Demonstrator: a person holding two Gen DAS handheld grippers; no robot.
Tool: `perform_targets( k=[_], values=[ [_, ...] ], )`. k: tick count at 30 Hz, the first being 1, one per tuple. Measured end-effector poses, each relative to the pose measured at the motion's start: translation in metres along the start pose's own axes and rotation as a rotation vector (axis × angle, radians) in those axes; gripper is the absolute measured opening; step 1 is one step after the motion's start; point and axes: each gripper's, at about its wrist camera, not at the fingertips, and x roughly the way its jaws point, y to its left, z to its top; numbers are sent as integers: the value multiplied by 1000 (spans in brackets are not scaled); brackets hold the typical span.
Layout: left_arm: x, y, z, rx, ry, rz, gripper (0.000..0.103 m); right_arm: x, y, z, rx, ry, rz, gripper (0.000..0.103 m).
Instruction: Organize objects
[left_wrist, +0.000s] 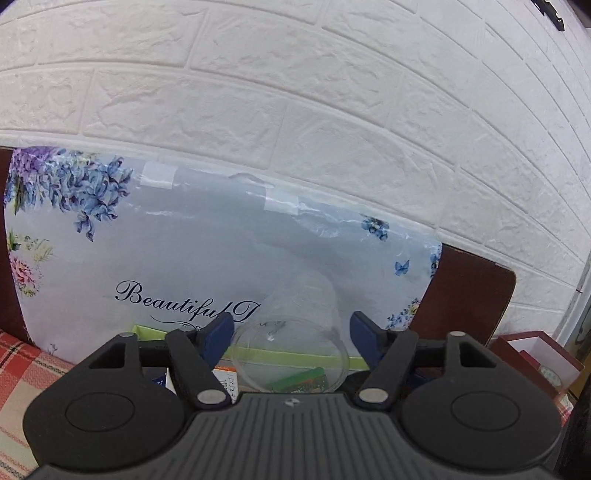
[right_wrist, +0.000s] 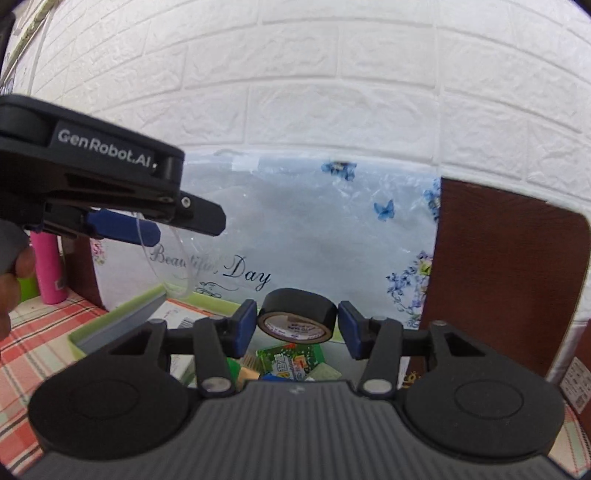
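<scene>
A glossy black tape roll (right_wrist: 297, 314) with a pale printed core sits between the right gripper (right_wrist: 297, 326)'s blue pads above a green box (right_wrist: 122, 317); contact looks lost, though blur obscures it. The left gripper (left_wrist: 291, 332) stands released around a clear plastic cup (left_wrist: 291, 354).

Left gripper (left_wrist: 291, 332): black ribbed housing, two round discs, silver pivot pins, blue fingers (left_wrist: 218, 334). Right gripper (right_wrist: 297, 326): same build. White "GenRobot.AI" lettering on left unit's side.

The right gripper (right_wrist: 297, 325) has a black tape roll (right_wrist: 297, 318) between its blue pads, above an open green box (right_wrist: 122, 314). Left gripper (right_wrist: 155, 230) upper left, at a clear cup (right_wrist: 173, 266).
</scene>
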Motion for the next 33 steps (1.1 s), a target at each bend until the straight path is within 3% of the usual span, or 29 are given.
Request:
perform_targets(
  k=[1, 4, 6, 10, 13, 20, 27, 33],
  values=[
    [6, 3, -7, 9, 21, 18, 88, 10, -1, -4, 0, 20, 6, 75],
    [7, 13, -28, 31, 72, 47, 88, 21, -3, -24, 15, 83, -16, 78],
    [-4, 17, -38, 28, 75, 55, 88, 13, -5, -37, 32, 71, -20, 80],
    [-36, 19, -49, 8, 45, 76, 88, -7, -8, -49, 79, 68, -54, 98],
    [-59, 17, -54, -11, 69, 113, 89, -19, -12, -49, 140, 116, -92, 103],
    [-107, 6, -79, 33, 172, 277, 91, -73, -10, -55, 191, 241, -99, 103],
    [-146, 3, -109, 35, 253, 337, 91, -133, 9, -68, 207, 312, -97, 103],
    [-172, -5, -118, 64, 262, 383, 91, -166, 18, -80, 225, 330, -127, 103]
  ],
)
